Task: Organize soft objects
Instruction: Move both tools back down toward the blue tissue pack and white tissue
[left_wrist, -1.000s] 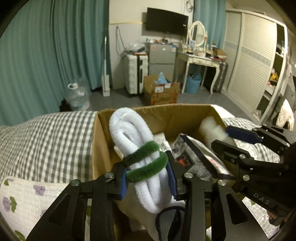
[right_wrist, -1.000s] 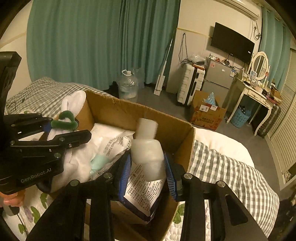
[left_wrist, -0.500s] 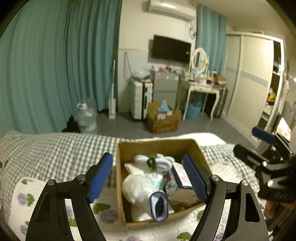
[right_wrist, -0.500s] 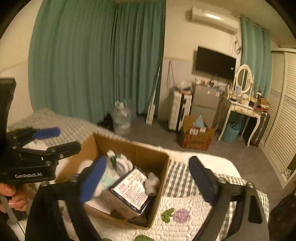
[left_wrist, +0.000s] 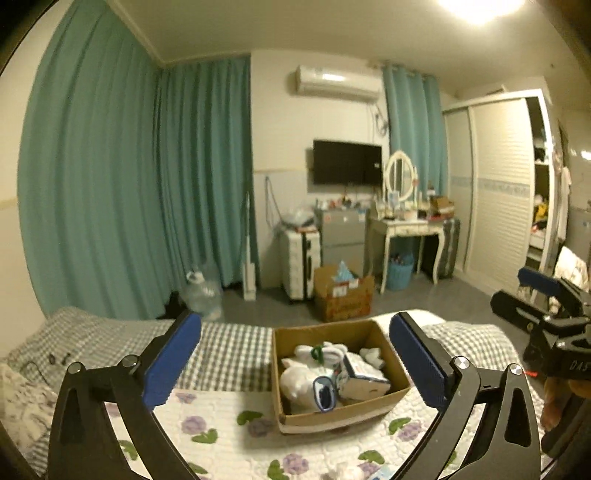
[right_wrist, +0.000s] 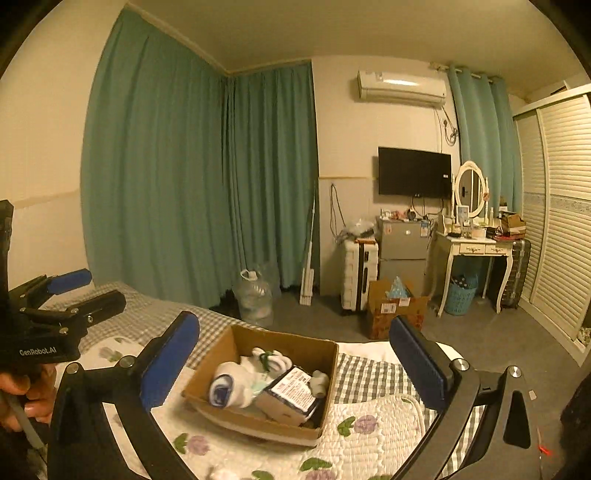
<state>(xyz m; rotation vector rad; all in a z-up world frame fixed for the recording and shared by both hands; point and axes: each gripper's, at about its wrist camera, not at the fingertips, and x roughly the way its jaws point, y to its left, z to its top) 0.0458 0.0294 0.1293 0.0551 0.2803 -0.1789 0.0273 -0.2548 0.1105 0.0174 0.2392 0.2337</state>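
An open cardboard box (left_wrist: 332, 413) (right_wrist: 255, 424) sits on the bed. Inside lie a white plush roll with green bands (left_wrist: 321, 352) (right_wrist: 271, 360), a white bundle with a blue-rimmed sock (left_wrist: 325, 393) (right_wrist: 221, 391), a printed packet (left_wrist: 364, 376) (right_wrist: 291, 393) and a small white soft piece (left_wrist: 371, 354) (right_wrist: 319, 380). My left gripper (left_wrist: 295, 325) hangs back from and above the box, its jaws opening wide with nothing between them. My right gripper (right_wrist: 293, 325) is likewise raised and drawn back, jaws opening and empty.
The box rests on a white flowered quilt (left_wrist: 221, 424) beside a grey checked sheet (left_wrist: 229, 354). Small white items (left_wrist: 347, 470) lie at the quilt's near edge. On the floor beyond stand a water jug (right_wrist: 255, 295), a white suitcase (right_wrist: 358, 273), another cardboard box (right_wrist: 391, 306) and a dressing table (right_wrist: 472, 251).
Both grippers let go of the plush roll and the white soft piece in the box, opened wide, and drew back and up from the box.
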